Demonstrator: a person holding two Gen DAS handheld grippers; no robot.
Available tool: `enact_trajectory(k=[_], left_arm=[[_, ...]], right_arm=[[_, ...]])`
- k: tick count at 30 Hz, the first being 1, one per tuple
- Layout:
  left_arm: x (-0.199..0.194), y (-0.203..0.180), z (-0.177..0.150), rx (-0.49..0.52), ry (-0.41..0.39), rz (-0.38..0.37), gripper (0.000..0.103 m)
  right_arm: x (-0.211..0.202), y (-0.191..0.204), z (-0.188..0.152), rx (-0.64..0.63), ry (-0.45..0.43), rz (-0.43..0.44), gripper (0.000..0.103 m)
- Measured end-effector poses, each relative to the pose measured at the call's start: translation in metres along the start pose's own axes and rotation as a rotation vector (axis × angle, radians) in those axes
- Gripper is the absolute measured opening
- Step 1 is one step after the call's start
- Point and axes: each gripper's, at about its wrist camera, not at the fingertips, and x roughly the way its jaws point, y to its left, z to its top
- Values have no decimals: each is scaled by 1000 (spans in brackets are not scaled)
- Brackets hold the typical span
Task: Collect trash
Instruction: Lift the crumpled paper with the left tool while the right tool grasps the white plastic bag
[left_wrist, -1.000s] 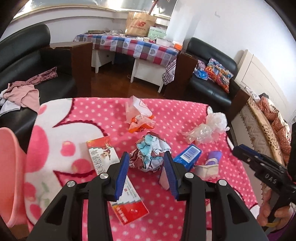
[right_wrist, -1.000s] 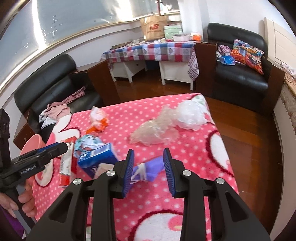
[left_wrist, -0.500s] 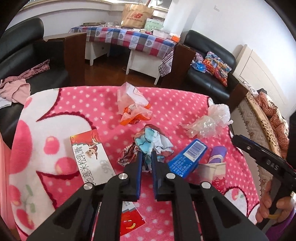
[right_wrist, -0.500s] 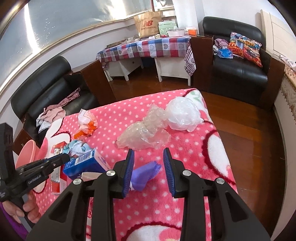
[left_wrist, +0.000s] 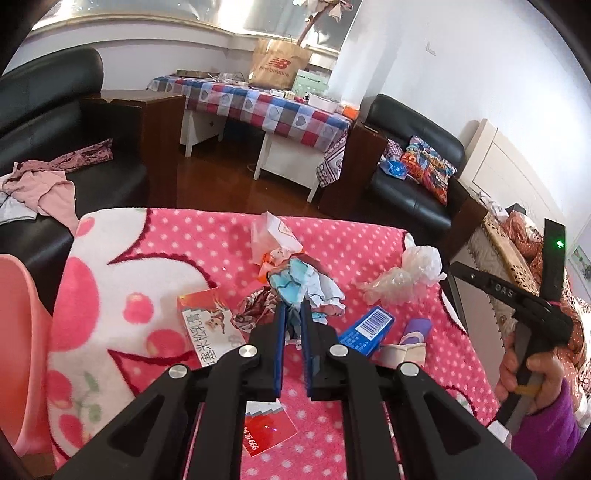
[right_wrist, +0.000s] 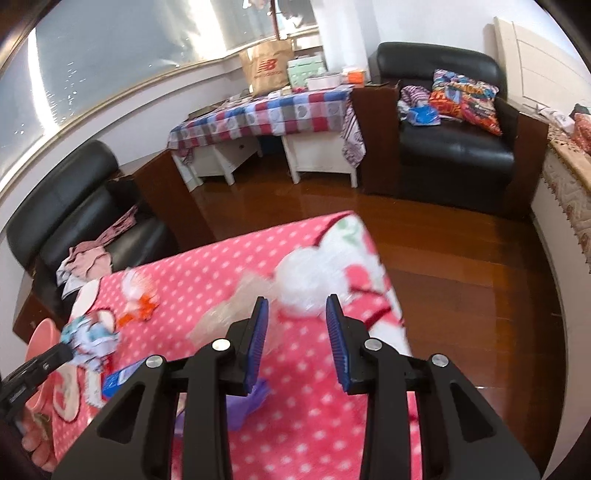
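Observation:
My left gripper (left_wrist: 291, 314) is shut on a crumpled blue, white and red paper wad (left_wrist: 306, 284) and holds it above the pink dotted blanket (left_wrist: 351, 240). The wad also shows at the left of the right wrist view (right_wrist: 92, 338). My right gripper (right_wrist: 295, 314) is open and empty, above the blanket just short of a clear plastic bag (right_wrist: 306, 280). In the left wrist view that bag (left_wrist: 406, 275) lies at the right. A white and orange wrapper (left_wrist: 273, 240), a red box (left_wrist: 210, 325), a blue box (left_wrist: 367, 328) and a purple packet (left_wrist: 415, 330) lie on the blanket.
A pink bin (left_wrist: 18, 332) stands at the left edge of the blanket. Black sofas (right_wrist: 454, 147), a checked table (left_wrist: 266, 107) and a wooden floor (right_wrist: 480, 277) lie beyond. The blanket's right edge drops to the floor.
My left gripper closed on the paper wad and lifted it off the blanket. My right gripper moved forward and up from the purple packet toward the clear plastic bag, staying open.

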Motion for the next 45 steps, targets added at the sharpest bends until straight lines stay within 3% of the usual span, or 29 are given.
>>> enact_trajectory(k=[6, 10, 15, 18, 21, 28, 37, 45], left_arm=[[-3, 2, -1, -5, 0, 2, 7], [-5, 4, -2, -15, 2, 3, 7], [-6, 4, -4, -25, 7, 14, 7], [-6, 4, -5, -26, 6, 15, 7], [-9, 1, -5, -22, -2, 14, 7], [-27, -7, -5, -5, -48, 25, 7], [-63, -9, -6, -12, -127, 53, 7], [-101, 4, -10, -30, -206, 97, 7]], right_arm=[[31, -16, 18, 33, 41, 7, 33], [56, -23, 18, 54, 101, 67, 33], [57, -24, 14, 65, 92, 96, 33], [55, -20, 10, 45, 91, 101, 16], [47, -14, 8, 15, 69, 93, 8], [-2, 3, 13, -51, -49, 74, 7], [-73, 49, 10, -129, -170, 160, 7], [-94, 105, -5, -193, -169, 264, 7]])
